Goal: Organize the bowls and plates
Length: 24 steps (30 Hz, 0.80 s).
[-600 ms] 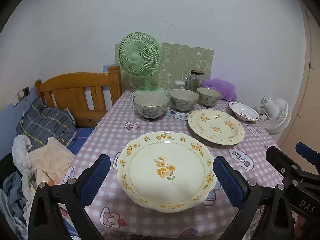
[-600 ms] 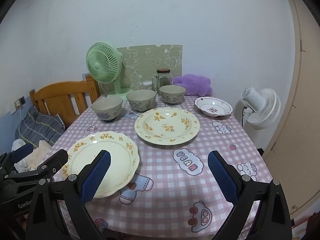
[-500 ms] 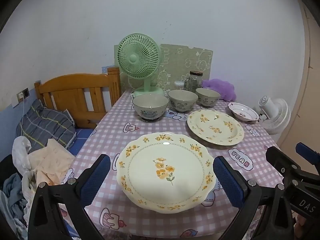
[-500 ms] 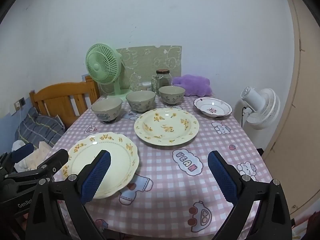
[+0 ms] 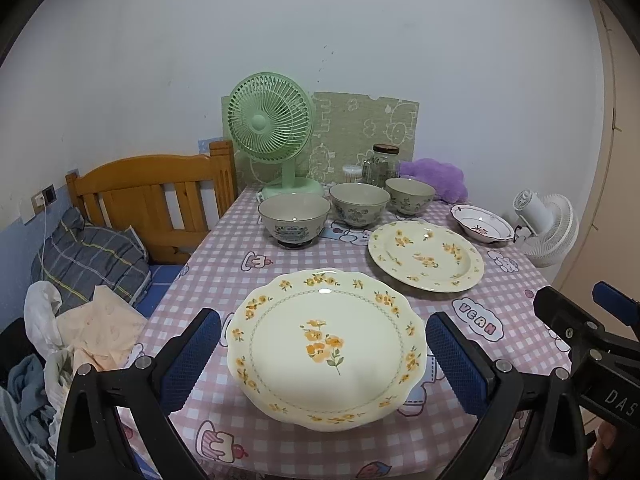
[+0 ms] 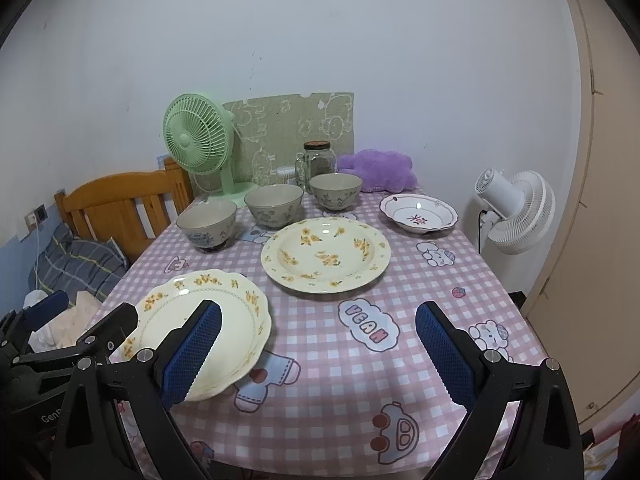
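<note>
Both grippers hang above the near edge of the table (image 6: 472, 280), which wears a pink checked cloth, and both stand with jaws spread wide and nothing between the pads. The left gripper (image 5: 323, 354) frames the scalloped plate (image 5: 325, 346) with yellow flowers, its blue pads clear of the rim on either side; in the right wrist view that plate sits at 8 o'clock. The right gripper (image 6: 318, 354) is over bare cloth. The round flowered plate (image 6: 326, 254) lies at table centre, with three bowls in a row beyond it: left bowl (image 6: 206, 224) at 10 o'clock, middle bowl (image 6: 273, 205) at 11, right bowl (image 6: 336, 191) at 12. A small red-patterned dish (image 6: 418, 213) rests at 2 o'clock. A green fan (image 6: 198, 138) and a glass jar (image 6: 316, 162) stand behind the bowls
</note>
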### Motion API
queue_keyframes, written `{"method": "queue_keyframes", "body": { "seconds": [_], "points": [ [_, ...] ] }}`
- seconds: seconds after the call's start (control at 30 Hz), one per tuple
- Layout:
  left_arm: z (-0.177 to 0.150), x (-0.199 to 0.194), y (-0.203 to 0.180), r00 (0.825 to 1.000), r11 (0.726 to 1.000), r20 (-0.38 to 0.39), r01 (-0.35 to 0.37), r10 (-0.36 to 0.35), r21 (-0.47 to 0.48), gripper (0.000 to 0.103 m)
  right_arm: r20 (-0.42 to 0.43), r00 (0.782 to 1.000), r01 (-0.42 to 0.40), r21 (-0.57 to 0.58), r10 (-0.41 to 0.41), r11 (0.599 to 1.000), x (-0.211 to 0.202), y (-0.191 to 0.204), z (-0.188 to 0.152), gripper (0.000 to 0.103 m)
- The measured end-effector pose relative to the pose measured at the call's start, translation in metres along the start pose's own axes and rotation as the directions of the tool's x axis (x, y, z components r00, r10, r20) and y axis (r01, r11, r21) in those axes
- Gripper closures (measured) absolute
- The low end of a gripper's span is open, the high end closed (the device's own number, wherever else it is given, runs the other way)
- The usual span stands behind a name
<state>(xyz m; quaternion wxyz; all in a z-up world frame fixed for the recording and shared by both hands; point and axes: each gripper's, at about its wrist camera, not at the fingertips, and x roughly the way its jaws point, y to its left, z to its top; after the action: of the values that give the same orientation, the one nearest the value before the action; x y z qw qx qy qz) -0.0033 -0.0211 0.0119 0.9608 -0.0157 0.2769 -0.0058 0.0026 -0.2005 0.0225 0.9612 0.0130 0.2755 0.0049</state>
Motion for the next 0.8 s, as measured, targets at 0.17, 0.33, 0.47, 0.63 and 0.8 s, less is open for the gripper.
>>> {"method": "queue_keyframes", "body": {
  "seconds": [0.17,0.33,0.47,0.63,0.8],
  "points": [
    [0.0,-0.001,-0.001,1.0,1.0,0.004,-0.004,0.004,0.005,0.0,0.0,1.0,-0.002,0.013,0.002,1.0,0.0,-0.004,-0.002,0.004],
    [0.0,-0.002,-0.002,1.0,1.0,0.005,-0.006,0.006,0.008,0.0,0.0,1.0,-0.007,0.018,0.007,1.0,0.0,-0.008,-0.002,0.004],
    [0.0,-0.003,-0.004,1.0,1.0,0.006,-0.008,0.008,0.01,0.0,0.002,1.0,-0.006,0.017,0.006,1.0,0.0,-0.009,-0.001,0.004],
    [0.001,-0.003,-0.007,1.0,1.0,0.009,-0.009,0.008,0.011,0.001,0.005,1.0,-0.006,0.017,0.006,1.0,-0.001,-0.013,-0.002,0.004],
    [0.001,-0.003,-0.012,1.0,1.0,0.01,-0.011,0.01,0.016,0.001,0.005,1.0,-0.004,0.02,0.004,1.0,-0.001,-0.017,-0.004,0.004]
  ]
}}
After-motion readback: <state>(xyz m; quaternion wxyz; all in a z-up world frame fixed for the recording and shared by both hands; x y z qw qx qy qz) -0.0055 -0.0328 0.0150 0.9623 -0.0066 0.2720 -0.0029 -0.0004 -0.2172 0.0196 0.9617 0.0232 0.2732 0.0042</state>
